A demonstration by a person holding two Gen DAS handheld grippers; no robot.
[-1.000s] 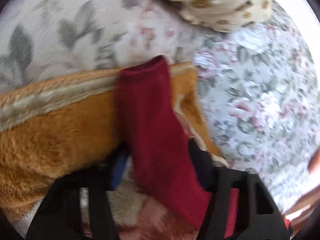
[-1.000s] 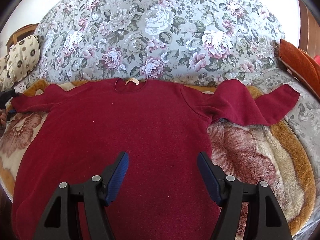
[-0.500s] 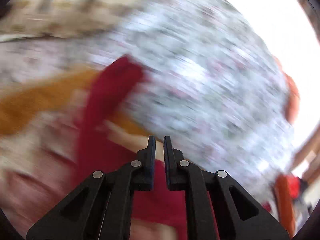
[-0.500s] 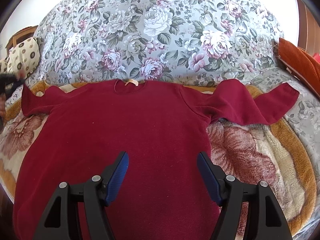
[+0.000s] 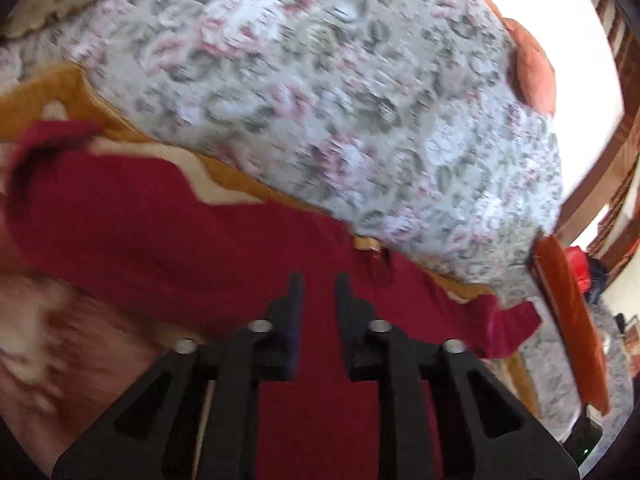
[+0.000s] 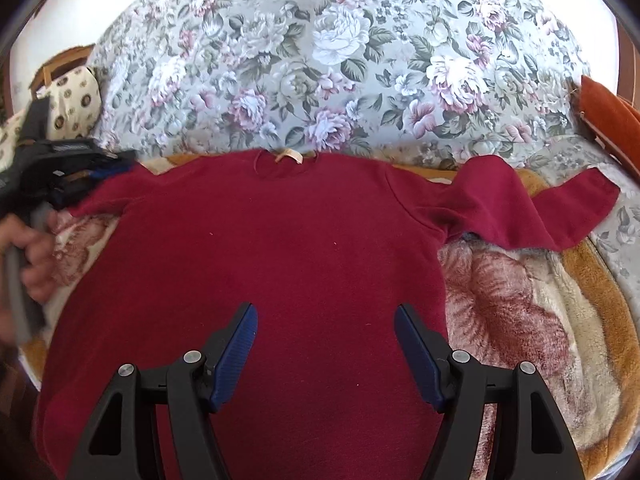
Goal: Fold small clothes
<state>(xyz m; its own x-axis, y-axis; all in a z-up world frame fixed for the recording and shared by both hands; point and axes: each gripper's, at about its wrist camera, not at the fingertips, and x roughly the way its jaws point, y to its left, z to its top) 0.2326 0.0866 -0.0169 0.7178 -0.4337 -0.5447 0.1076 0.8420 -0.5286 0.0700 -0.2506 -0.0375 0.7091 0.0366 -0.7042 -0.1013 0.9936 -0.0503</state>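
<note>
A dark red long-sleeved top (image 6: 272, 264) lies flat, front up, on a plush brown-and-cream blanket (image 6: 532, 312), collar label toward the floral cover. Its right sleeve (image 6: 560, 208) lies spread out and kinked. Its left sleeve (image 6: 104, 200) ends at my left gripper (image 6: 100, 172), which is at the far left, held by a hand. In the left wrist view the left gripper (image 5: 318, 280) has its jaws close together with a narrow gap, above the red top (image 5: 160, 232); I see no cloth between them. My right gripper (image 6: 326, 316) is open and empty, over the lower body of the top.
A grey floral bed cover (image 6: 340, 60) fills the far side. A cream dotted cushion (image 6: 76, 100) lies far left. An orange cushion (image 6: 608, 120) sits at the right edge, also showing in the left wrist view (image 5: 568, 320).
My left gripper shut, then swung right along the left sleeve toward the body of the top; its jaws now stand slightly apart. The left sleeve end has shifted inward. The right gripper has not moved.
</note>
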